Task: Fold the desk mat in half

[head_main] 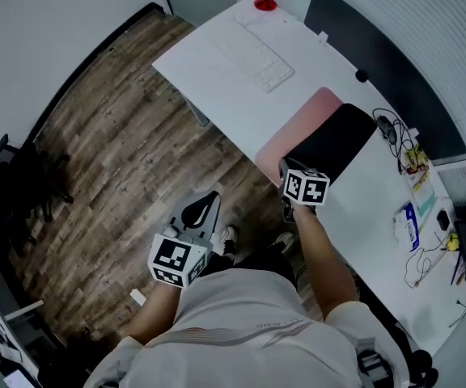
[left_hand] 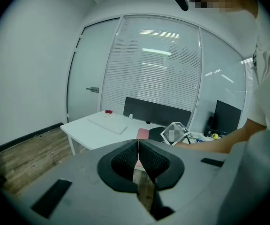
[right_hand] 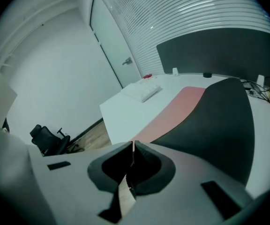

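Head view, nearest: left gripper (head_main: 201, 210), held over the brown wood-pattern floor (head_main: 112, 160), left of the white desk (head_main: 217, 71) and well apart from it. Appears in the left gripper view with jaws pressed together, nothing between them.

Further in: right gripper (head_main: 304, 183), at the near edge of the pink desk mat with black underside (head_main: 302, 132), just over the near end of its turned-over part. Appears in the right gripper view with jaws drawn almost together, only a thin slit at the tips, no mat edge made out between the pads.

Mat itself: lies mid-desk, right portion flipped over with the black side up, a pink strip bare along the left.

Right of the mat: tangled dark cables (head_main: 395, 132) among small items. Further left and far: flat white keyboard (head_main: 259, 59). At the far corner: small red round object (head_main: 264, 4). Along the far right edge: black partition panel (head_main: 379, 63).
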Available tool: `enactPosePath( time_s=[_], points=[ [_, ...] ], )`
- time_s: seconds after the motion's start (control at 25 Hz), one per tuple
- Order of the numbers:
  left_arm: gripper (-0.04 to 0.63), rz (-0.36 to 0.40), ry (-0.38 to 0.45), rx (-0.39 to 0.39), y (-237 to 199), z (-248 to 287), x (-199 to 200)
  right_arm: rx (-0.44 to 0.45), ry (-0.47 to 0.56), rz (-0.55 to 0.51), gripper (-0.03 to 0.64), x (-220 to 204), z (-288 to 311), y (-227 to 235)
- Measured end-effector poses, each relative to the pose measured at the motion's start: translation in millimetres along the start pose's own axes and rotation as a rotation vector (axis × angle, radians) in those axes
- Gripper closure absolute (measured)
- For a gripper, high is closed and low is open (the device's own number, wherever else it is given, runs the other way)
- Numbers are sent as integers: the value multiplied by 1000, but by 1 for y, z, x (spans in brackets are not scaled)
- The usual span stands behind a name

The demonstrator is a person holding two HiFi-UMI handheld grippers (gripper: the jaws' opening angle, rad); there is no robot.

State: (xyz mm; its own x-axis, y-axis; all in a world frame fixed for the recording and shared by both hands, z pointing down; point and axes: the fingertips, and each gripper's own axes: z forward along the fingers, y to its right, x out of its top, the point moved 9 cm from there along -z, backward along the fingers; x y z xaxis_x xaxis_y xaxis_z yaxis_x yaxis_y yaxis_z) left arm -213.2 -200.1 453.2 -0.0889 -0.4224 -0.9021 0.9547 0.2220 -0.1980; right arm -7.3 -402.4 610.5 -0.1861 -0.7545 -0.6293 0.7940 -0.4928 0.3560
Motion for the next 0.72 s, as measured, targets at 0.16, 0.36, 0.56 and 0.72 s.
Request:
enactPosePath(
  time_s=[0.16, 0.36, 0.56, 0.72],
  points=[
    [580, -23, 3, 48, -5, -12, -5, 11, -42, -36, 555, -1, 17, -6],
    [580, -40, -3, 67, -4, -14, -13, 52, -35, -45, 557, 0, 24, -9],
    [580, -38, 4, 79, -3, -19, -11, 90, -40, -65, 557, 6, 42, -26],
    [580, -48, 9, 101, -5, -27, -15, 71, -73, -88, 554, 4, 54, -31]
  ],
)
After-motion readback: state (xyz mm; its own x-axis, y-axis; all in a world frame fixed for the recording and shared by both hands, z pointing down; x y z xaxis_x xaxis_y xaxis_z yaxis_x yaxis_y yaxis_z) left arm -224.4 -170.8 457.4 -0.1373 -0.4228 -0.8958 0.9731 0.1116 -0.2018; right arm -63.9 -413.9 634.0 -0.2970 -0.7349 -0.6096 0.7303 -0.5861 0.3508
